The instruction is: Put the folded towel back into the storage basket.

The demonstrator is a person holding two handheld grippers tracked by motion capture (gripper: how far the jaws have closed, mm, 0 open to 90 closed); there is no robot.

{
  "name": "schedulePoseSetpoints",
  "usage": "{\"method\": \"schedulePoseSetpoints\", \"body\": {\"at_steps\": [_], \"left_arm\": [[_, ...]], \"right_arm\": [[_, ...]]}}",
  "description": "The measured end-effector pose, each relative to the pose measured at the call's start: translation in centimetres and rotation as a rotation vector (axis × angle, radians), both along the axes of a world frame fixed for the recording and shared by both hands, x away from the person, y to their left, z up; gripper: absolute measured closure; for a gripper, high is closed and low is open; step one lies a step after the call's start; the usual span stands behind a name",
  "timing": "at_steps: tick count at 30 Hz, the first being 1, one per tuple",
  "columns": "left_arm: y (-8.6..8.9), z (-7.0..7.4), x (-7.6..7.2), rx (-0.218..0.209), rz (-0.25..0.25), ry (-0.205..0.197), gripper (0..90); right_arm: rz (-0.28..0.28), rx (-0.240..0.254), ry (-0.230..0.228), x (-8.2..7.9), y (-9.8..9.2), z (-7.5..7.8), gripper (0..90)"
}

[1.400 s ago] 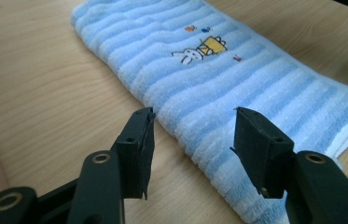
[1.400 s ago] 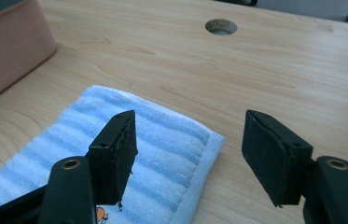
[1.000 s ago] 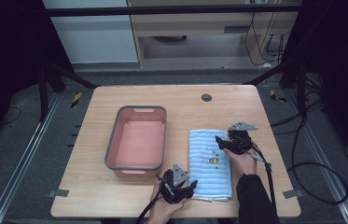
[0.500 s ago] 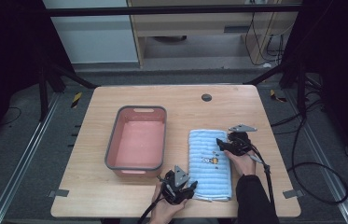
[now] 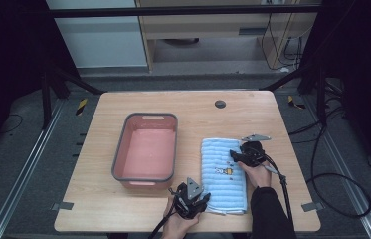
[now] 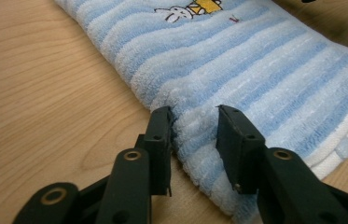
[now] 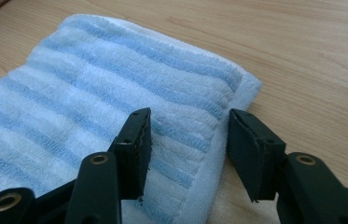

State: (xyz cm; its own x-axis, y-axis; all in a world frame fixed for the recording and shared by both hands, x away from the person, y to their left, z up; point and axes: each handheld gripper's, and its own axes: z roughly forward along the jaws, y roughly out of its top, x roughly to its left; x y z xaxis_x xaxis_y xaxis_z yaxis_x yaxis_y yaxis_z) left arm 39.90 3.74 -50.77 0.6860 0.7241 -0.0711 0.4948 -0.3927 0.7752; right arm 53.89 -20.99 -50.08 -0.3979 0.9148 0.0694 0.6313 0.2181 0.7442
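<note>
A light-blue striped towel [image 5: 223, 172] with a small cartoon print lies folded flat on the wooden table, right of a pink basin with a grey rim [image 5: 119, 154]. My left gripper [image 5: 203, 198] is at the towel's near-left corner. In the left gripper view the towel [image 6: 255, 60] has its folded edge between the jaws of that gripper [image 6: 195, 133], which have just been closing and still stand apart. My right gripper [image 5: 235, 154] is at the far-right part of the towel. In the right gripper view that gripper [image 7: 188, 135] straddles the towel [image 7: 92, 79] at its hem, also closing, one jaw on the cloth and one over bare wood.
The pink basin holds nothing that I can see. A black round plug [image 5: 220, 104] sits in the table near its far edge. A cable [image 5: 285, 191] trails from the right gripper toward the table's near edge. Dark frame bars stand around the table.
</note>
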Motion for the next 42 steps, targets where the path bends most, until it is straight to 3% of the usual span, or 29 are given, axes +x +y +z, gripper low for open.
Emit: {"method": "schedulePoseSetpoints", "body": {"at_steps": [4, 9, 15, 20, 27, 31, 42], "left_arm": [[-0.1, 0.0, 0.0, -0.005, -0.001, 0.004, 70.5], [-0.3, 0.1, 0.0, -0.002, -0.001, 0.007, 75.7], [-0.3, 0.1, 0.0, -0.008, 0.000, 0.003, 82.0], [-0.1, 0.1, 0.1, -0.031, -0.003, 0.011, 83.8], [0.3, 0.9, -0.3, -0.061, -0.016, -0.023, 85.0], [0.5, 2.2, -0.5, -0.086, -0.025, -0.045, 85.1], [1.1, 5.1, -0.8, -0.115, -0.042, -0.087, 85.1]], "right_arm": [[-0.001, 0.055, 0.027, 0.1, -0.2, -0.1, 56.8], [0.008, 0.075, 0.036, 0.0, -0.1, -0.1, 66.0], [0.019, 0.080, 0.035, -0.1, 0.1, 0.0, 77.2], [0.021, 0.071, 0.024, -0.2, 0.2, 0.1, 80.2], [0.032, 0.071, -0.020, -0.9, 0.3, 1.4, 81.1], [0.036, 0.099, -0.061, -1.7, 0.2, 2.9, 81.3], [0.031, 0.108, -0.142, -2.9, -0.2, 6.2, 81.2]]}}
